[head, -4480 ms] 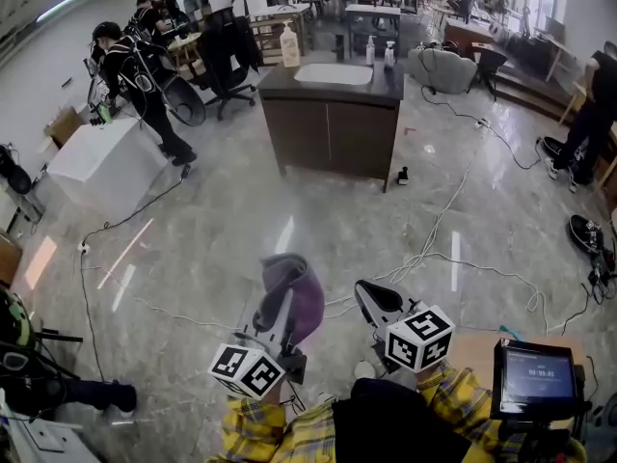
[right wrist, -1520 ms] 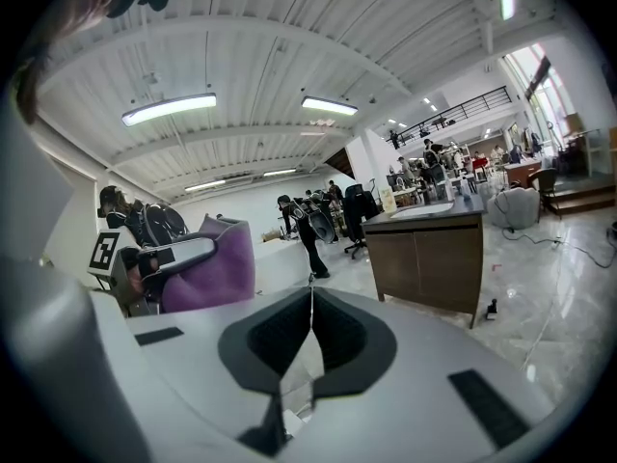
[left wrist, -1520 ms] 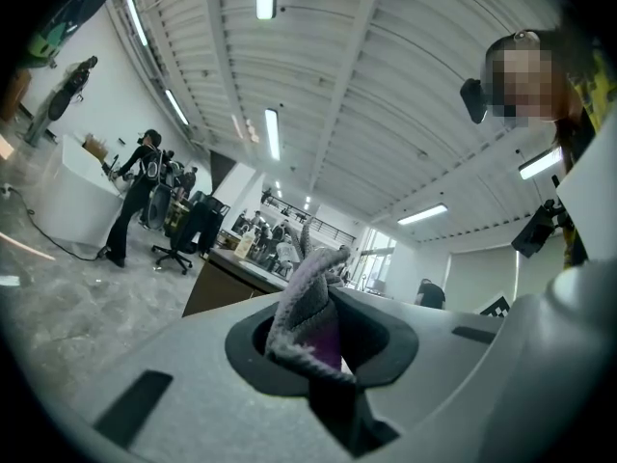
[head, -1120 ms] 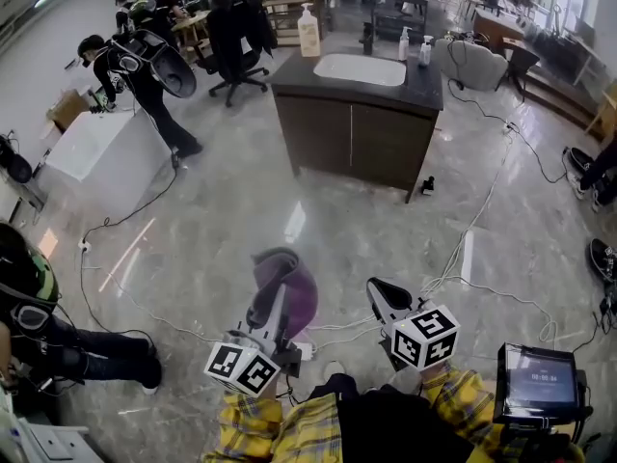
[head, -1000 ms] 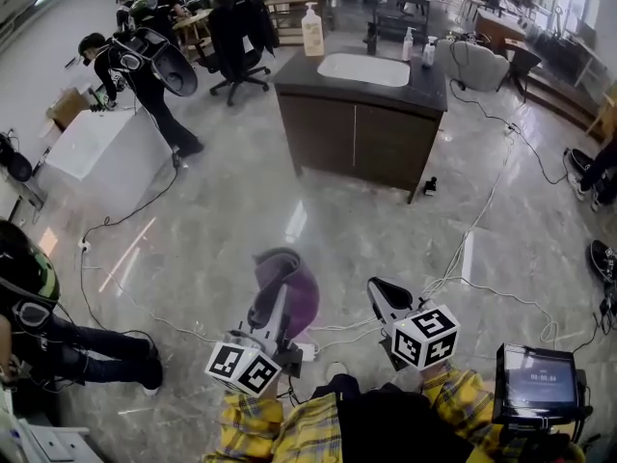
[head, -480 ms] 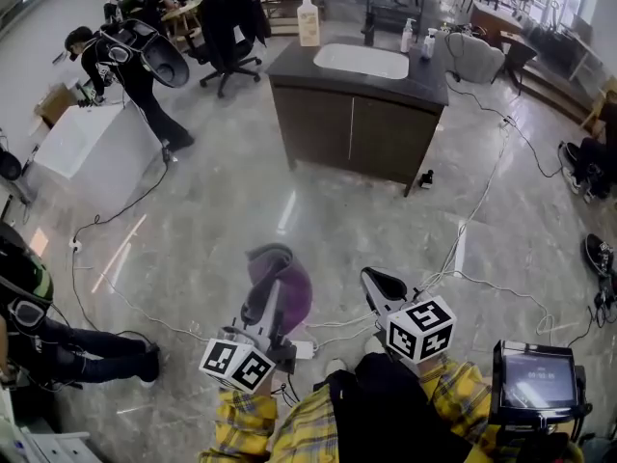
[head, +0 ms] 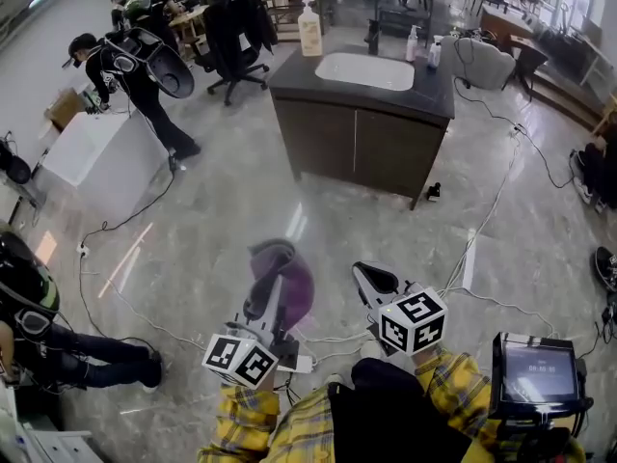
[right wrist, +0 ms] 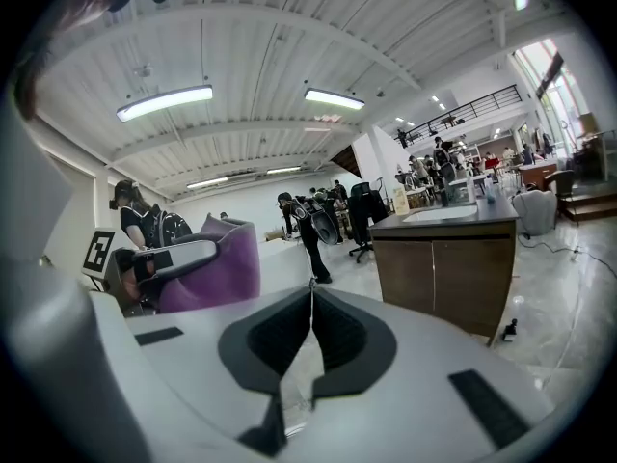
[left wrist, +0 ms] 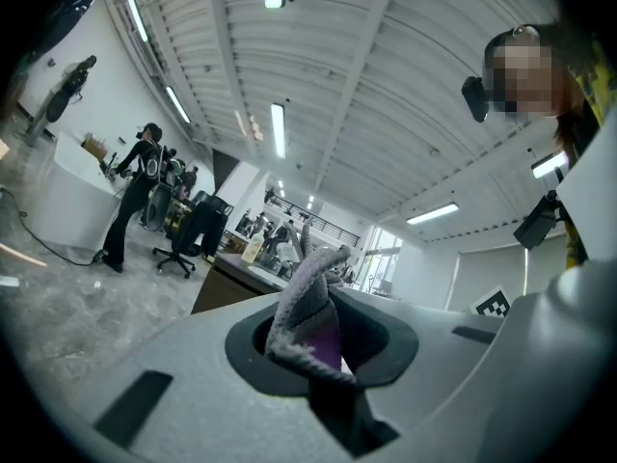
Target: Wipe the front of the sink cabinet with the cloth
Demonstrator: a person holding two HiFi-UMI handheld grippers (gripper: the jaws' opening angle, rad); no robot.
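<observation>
pinching one cloth [head: 291,276], the left gripper [left wrist: 313,345] faces one cabinet [head: 355,150]; right gripper [right wrist: 310,309] clenched empty.

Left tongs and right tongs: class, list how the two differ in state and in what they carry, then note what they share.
The left tongs are shut on a soft purple and grey cloth; the right tongs are shut on nothing.
In the head view, the cloth drapes over the left tongs' tips; the right tongs' tips show bare.
Both point towards the dark brown sink cabinet, well short of it.
</observation>
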